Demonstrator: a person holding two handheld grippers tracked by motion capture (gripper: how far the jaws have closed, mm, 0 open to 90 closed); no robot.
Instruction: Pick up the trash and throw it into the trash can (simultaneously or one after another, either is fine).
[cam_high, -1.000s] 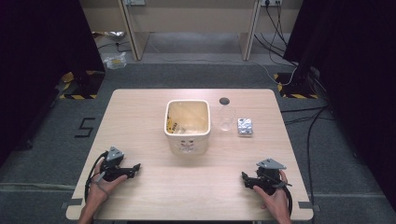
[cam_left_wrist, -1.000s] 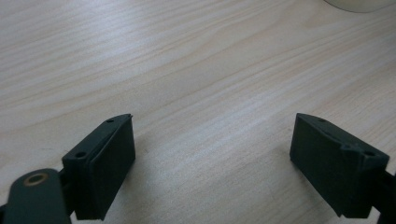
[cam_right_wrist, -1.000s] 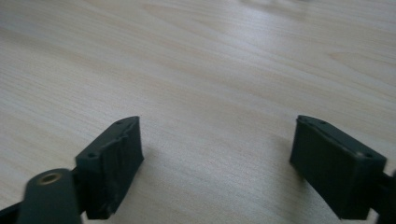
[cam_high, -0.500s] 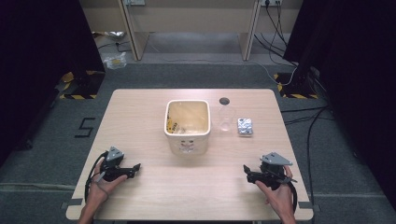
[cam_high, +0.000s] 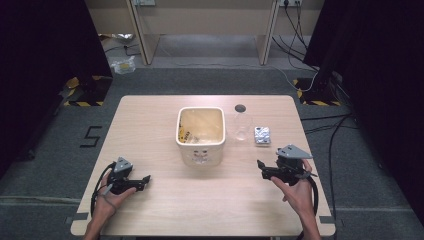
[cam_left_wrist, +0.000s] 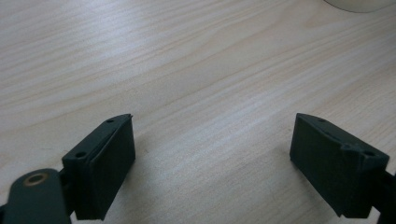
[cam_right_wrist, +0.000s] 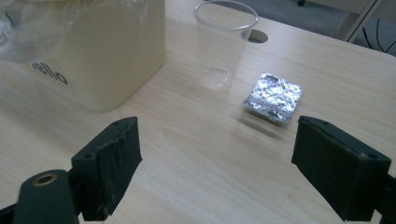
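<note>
Your right gripper (cam_high: 262, 169) hovers low over the bench (cam_high: 150, 115), jaws wide, nothing between them, aimed at the foil blister pack (cam_right_wrist: 273, 97). The pack lies flat just beside the clear plastic cup (cam_right_wrist: 224, 44), right of the cream bin (cam_right_wrist: 93, 56): crinkled, shiny, thin, so likely awkward to pinch from above. The cup is upright, thin-walled, empty. The bin is square and carries a plastic liner. Your left gripper (cam_high: 143, 180) rests near the front edge, jaws wide over bare pale woodgrain.

a light wooden table (cam_high: 150, 120) stands on grey carpet floor (cam_high: 55, 155) bearing a taped "5" (cam_high: 90, 136). black curtains (cam_high: 45, 45) hang at both sides, pale desk legs (cam_high: 141, 30) stand beyond, and black cables (cam_high: 325, 125) trail across the floor at right.
</note>
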